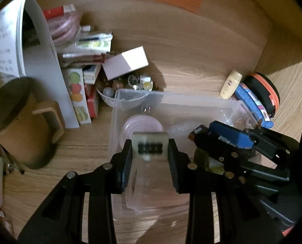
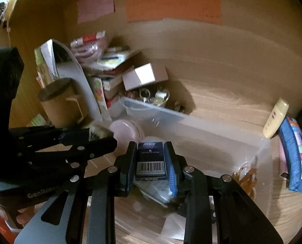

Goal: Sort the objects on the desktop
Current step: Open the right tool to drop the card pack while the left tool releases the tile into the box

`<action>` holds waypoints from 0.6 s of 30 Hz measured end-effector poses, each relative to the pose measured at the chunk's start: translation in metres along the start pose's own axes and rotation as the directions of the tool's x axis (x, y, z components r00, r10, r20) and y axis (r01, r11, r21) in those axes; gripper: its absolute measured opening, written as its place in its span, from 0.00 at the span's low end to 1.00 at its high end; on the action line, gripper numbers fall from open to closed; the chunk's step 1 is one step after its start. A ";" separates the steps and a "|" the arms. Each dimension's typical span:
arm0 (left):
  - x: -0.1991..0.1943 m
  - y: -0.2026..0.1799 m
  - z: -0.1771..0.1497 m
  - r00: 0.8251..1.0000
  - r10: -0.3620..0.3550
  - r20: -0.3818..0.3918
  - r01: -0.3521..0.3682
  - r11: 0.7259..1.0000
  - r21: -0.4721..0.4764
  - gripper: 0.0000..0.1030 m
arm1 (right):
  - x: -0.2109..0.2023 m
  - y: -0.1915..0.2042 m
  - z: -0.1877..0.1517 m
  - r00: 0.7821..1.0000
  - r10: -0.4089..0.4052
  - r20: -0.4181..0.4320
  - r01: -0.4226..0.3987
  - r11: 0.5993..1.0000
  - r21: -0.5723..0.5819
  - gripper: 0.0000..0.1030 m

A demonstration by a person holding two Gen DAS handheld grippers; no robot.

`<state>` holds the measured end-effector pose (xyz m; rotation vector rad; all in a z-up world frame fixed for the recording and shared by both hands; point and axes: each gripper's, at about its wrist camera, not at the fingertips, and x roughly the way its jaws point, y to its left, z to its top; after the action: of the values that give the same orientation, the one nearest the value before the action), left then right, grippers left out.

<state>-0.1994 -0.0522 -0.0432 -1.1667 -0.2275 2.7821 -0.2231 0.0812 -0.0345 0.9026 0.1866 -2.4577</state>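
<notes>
My left gripper [image 1: 150,149] is shut on a small pale block with a dark ribbed strip [image 1: 150,145], held over the clear plastic bin [image 1: 201,99]. My right gripper [image 2: 151,158] is shut on a dark blue small box with a barcode [image 2: 150,161], also over the bin [image 2: 191,122]. In the left wrist view the right gripper [image 1: 199,136] shows at right, over the bin. In the right wrist view the left gripper [image 2: 102,134] shows at left with the pale block [image 2: 98,131]. A pink round lid [image 1: 140,125] lies inside the bin.
A brown mug [image 1: 22,122] stands left. Behind the bin are a bowl of marbles [image 1: 128,87], a pale pink box [image 1: 126,63], stacked booklets and an open book [image 1: 18,40]. A cream bottle [image 1: 231,84], a blue pouch [image 1: 252,105] and a black-orange case [image 1: 265,91] lie right.
</notes>
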 end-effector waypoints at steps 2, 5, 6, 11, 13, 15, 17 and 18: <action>0.001 -0.001 0.000 1.000 0.002 -0.003 -0.002 1.000 0.007 0.31 | 0.001 -0.001 -0.001 1.000 -0.002 -0.005 0.002 1.000 0.002 0.24; 0.001 -0.005 -0.001 1.000 0.027 0.003 -0.027 0.999 0.031 0.31 | 0.003 -0.002 -0.003 1.000 -0.005 -0.017 0.005 1.000 0.006 0.24; 0.001 -0.006 -0.001 0.999 0.040 0.005 -0.040 0.998 0.040 0.31 | 0.005 -0.003 -0.004 1.000 -0.005 -0.021 0.005 1.000 0.008 0.24; 0.002 -0.008 -0.002 0.999 0.041 0.007 -0.042 0.998 0.054 0.31 | 0.007 -0.006 -0.007 0.999 -0.008 -0.031 0.009 1.000 0.020 0.24; 0.002 -0.008 -0.003 0.999 0.043 0.008 -0.043 0.997 0.057 0.31 | 0.008 -0.007 -0.007 0.999 -0.007 -0.032 0.008 1.000 0.022 0.24; 0.002 -0.009 -0.004 0.999 0.044 0.009 -0.044 0.997 0.061 0.32 | 0.007 -0.008 -0.007 1.000 -0.012 -0.027 0.013 1.000 0.023 0.24; 0.002 -0.009 -0.004 0.999 0.042 0.012 -0.043 0.997 0.060 0.32 | 0.008 -0.009 -0.007 1.000 -0.017 -0.024 0.017 1.000 0.026 0.25; 0.002 -0.008 -0.004 0.999 0.042 0.014 -0.043 0.997 0.060 0.33 | 0.008 -0.009 -0.006 1.000 -0.017 -0.025 0.018 0.999 0.028 0.26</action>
<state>-0.1980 -0.0432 -0.0457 -1.1534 -0.1201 2.8123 -0.2292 0.0878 -0.0448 0.9470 0.1700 -2.4721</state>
